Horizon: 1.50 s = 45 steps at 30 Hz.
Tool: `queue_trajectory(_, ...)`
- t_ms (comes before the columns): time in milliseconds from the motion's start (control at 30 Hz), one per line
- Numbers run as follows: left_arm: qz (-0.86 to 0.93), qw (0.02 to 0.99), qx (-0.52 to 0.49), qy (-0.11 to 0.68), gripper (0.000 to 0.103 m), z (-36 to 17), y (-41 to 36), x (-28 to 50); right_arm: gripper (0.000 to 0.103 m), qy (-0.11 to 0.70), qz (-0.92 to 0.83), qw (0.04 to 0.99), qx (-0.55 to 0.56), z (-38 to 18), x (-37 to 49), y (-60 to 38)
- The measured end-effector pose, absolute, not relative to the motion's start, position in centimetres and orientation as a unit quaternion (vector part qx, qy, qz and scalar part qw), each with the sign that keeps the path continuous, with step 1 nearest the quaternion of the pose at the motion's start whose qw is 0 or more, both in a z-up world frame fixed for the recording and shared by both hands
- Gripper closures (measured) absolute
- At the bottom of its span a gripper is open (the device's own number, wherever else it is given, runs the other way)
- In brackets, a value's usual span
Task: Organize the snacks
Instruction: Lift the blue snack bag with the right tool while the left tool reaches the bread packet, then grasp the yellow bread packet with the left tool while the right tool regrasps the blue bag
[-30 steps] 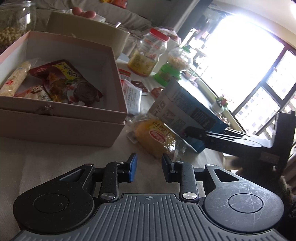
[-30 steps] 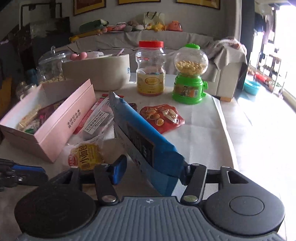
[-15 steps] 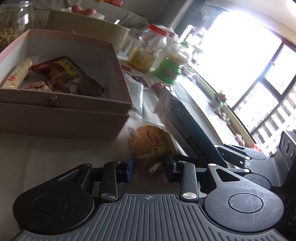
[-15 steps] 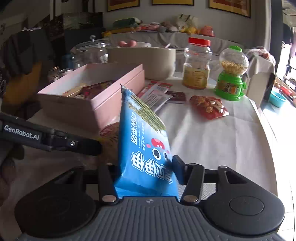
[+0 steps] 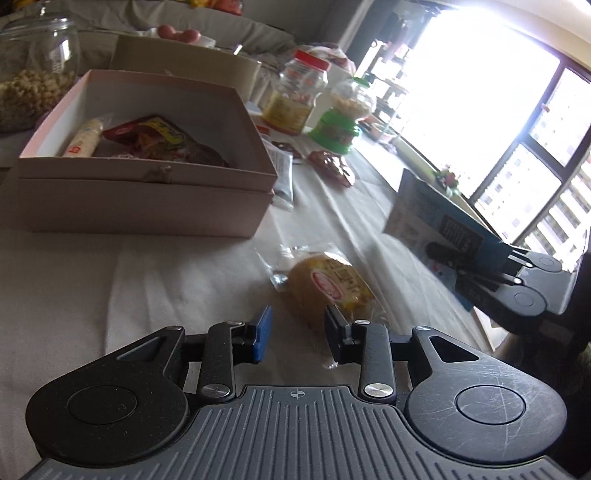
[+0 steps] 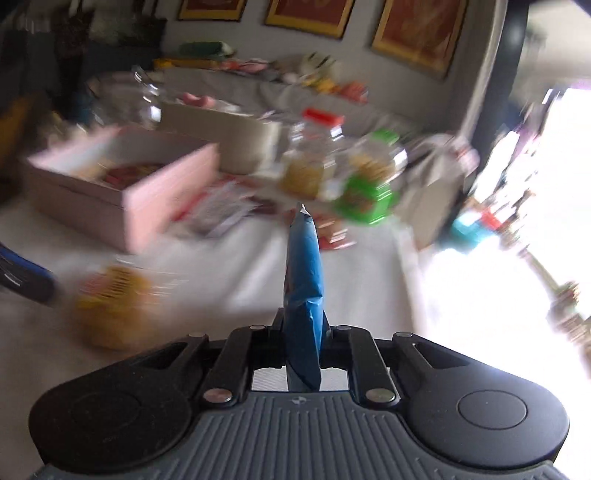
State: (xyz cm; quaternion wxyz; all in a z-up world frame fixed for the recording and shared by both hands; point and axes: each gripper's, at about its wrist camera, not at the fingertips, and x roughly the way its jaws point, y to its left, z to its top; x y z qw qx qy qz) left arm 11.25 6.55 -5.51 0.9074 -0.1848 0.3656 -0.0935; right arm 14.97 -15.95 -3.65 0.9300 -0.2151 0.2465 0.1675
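Your right gripper (image 6: 303, 332) is pinching a blue snack bag (image 6: 303, 288). The bag stands edge-on between the fingers, its crimped top pointing straight ahead and away from you. From your left wrist camera, the same bag (image 5: 436, 221) shows off to the far right, clamped in the right gripper (image 5: 476, 266) and lifted clear of the tablecloth.

Your left gripper (image 5: 297, 334) is spread, holding nothing. A yellow wrapped cake (image 5: 328, 286) lies on the cloth just ahead of it, slightly to the right; the near end of its wrapper reaches in beside the right fingertip. Whether it touches the pad, you cannot tell.

Ahead and to the left of the left gripper sits a pink box (image 5: 147, 199), open at the top. Inside lie a red packet (image 5: 147, 136) and a pale stick-shaped packet (image 5: 83, 138) beside it. Just beyond the box's right corner, white sachets (image 5: 282, 177) lie flat. Farther ahead stand a clear jar with a red lid (image 5: 295, 99) and a green candy dispenser (image 5: 341, 114), with a red snack pouch (image 5: 332, 166) on the cloth in front of them.

The surface is a table under a white cloth (image 5: 184, 280), lightly creased. A glass jar of nuts (image 5: 33, 70) stands far left. A large bright window (image 5: 498, 110) fills the right side. The right wrist view is motion-blurred; framed pictures (image 6: 417, 33) hang on the far wall.
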Motion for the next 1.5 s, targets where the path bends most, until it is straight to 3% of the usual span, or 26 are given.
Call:
queue_trajectory(100, -0.094, 0.907, -0.188, 0.364, 0.067, -5.2, 6.4, 11.3, 0.086, 0.257, 0.188, 0.922, -0.222, -4.3, 14.7, -15.5)
queue_trajectory(133, -0.096, 0.908, -0.185, 0.363, 0.067, -5.1, 6.3, 11.3, 0.07, 0.27, 0.218, 0.915, -0.205, -4.5, 14.5, -15.5)
queue_trajectory(200, -0.098, 0.91, -0.176, 0.361, 0.067, -4.7, 5.9, 11.7, 0.05, 0.282, 0.266, 0.902, -0.188, -4.9, 13.7, -15.3)
queue_trajectory(367, -0.095, 0.928, -0.111, 0.343, 0.067, -3.3, 3.0, 12.8, 0.035, 0.282, 0.309, 0.89, -0.179, -5.6, 12.1, -14.7)
queue_trajectory(600, -0.111, 0.937, 0.087, 0.319, 0.064, -4.2, -4.0, 12.7, 0.029, 0.313, 0.312, 0.894, -0.079, -5.7, 11.5, -18.0)
queue_trajectory(733, -0.084, 0.932, 0.168, 0.312, 0.063, -5.7, -4.6, 11.6, 0.022, 0.317, 0.296, 0.898, -0.077, -6.8, 10.2, -18.5)
queue_trajectory(967, -0.058, 0.932, 0.124, 0.335, 0.062, -5.3, -1.8, 11.1, 0.017, 0.31, 0.279, 0.905, -0.085, -7.7, 9.3, -18.2)
queue_trajectory(1133, -0.083, 0.93, 0.087, 0.349, 0.041, -5.1, -1.6, 11.8, 0.016, 0.305, 0.275, 0.908, -0.088, -7.8, 9.0, -18.2)
queue_trajectory(1333, -0.058, 0.938, 0.061, 0.336, 0.045, -4.4, -0.3, 12.0, 0.016, 0.305, 0.274, 0.908, -0.087, -7.8, 8.9, -18.1)
queue_trajectory(1500, -0.071, 0.938, 0.025, 0.338, 0.038, -5.7, 1.5, 13.4, 0.015, 0.308, 0.277, 0.906, -0.087, -7.9, 8.9, -18.1)
